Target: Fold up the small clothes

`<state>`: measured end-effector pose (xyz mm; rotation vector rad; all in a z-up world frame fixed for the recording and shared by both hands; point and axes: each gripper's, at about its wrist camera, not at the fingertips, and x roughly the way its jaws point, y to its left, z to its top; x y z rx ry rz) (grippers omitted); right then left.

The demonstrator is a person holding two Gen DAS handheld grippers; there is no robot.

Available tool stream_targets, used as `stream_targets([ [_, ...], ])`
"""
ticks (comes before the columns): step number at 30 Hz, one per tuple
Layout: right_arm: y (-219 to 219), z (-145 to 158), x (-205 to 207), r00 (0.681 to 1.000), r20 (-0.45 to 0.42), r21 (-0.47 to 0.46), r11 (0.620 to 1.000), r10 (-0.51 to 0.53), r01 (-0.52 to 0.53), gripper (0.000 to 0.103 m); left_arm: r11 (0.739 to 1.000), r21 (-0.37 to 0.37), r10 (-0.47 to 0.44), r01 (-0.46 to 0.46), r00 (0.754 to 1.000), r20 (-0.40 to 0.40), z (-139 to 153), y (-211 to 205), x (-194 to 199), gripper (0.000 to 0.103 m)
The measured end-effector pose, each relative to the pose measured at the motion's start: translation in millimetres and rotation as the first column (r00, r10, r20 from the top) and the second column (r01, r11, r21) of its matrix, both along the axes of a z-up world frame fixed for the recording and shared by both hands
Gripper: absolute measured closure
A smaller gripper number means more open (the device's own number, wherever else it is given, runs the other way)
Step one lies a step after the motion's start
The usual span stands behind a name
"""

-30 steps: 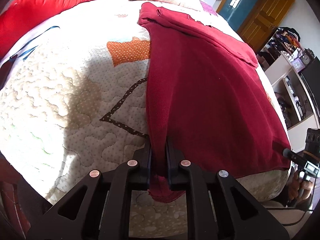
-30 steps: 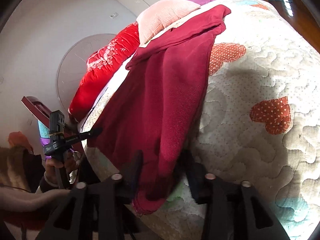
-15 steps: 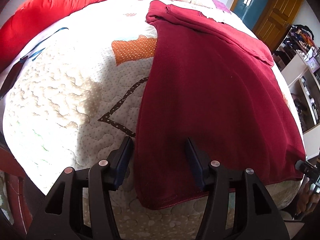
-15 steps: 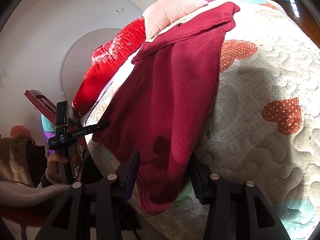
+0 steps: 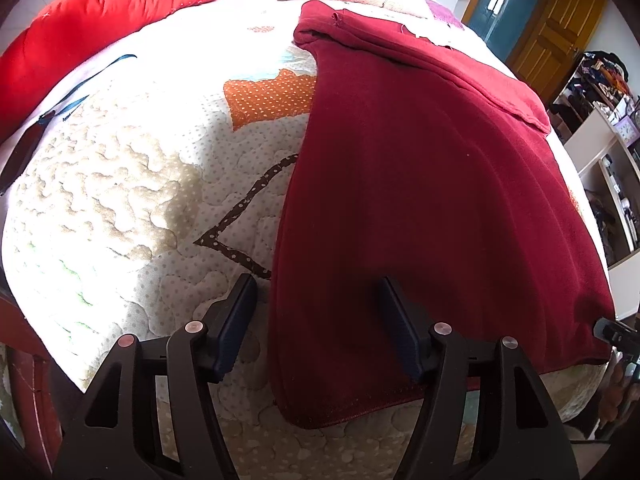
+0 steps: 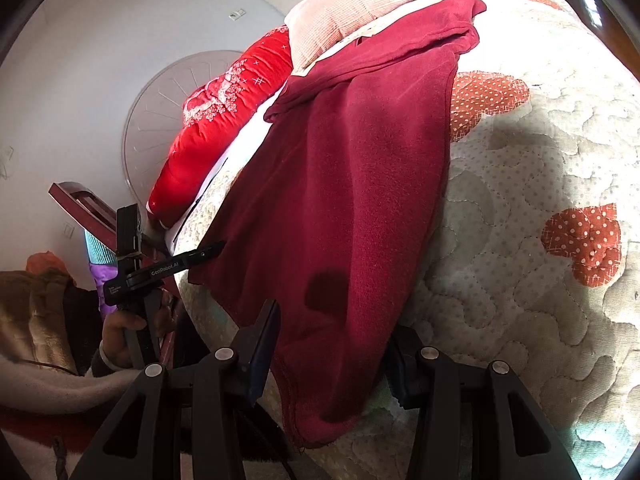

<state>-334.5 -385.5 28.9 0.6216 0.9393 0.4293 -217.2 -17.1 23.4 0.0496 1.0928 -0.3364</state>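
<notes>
**Now both grippers loose over the dark red garment**

Spread across the quilted bed [image 5: 120,208], the dark red garment [image 5: 420,200] fills the centre and right of the left wrist view, its hemmed lower edge reaching almost to the bed's near edge at the bottom of the frame. The left gripper [image 5: 316,320] sits at bottom centre; its fingers [image 5: 236,320] have just been opening and now stand apart, one over bare quilt at the left, the other over the cloth, with the garment's lower left corner lying flat between them, unpinched.

From the right wrist view, the same garment runs from the upper right down to bottom centre, where its other lower corner droops over the bed's edge. The right gripper [image 6: 332,352] straddles that corner, fingers apart; the left one stands clear of the cloth, and the right is half hidden behind it. At the upper left lie a red pillow [image 6: 224,120] and a pink cushion [image 6: 344,12].
</notes>
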Motion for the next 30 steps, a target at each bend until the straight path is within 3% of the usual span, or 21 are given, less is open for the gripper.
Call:
stream_targets([
  [17, 2.4, 2.0, -0.6, 1.0, -0.005, 0.005, 1.0, 0.018, -0.018, 0.057, 1.0, -0.004, 0.005, -0.005, 1.0, 0.004, -2.3, -1.5, -2.1, 0.035],
  [24, 2.9, 1.1, 0.6, 1.0, -0.001, 0.012, 1.0, 0.017, -0.017, 0.056, 1.0, -0.002, -0.011, 0.011, 1.0, -0.001, -3.8, -5.1, -1.7, 0.025],
  [30, 3.7, 1.5, 0.2, 1.0, 0.001, 0.011, 1.0, 0.018, -0.018, 0.056, 1.0, -0.005, -0.015, 0.015, 1.0, -0.003, -4.2, -5.9, -1.1, 0.025],
])
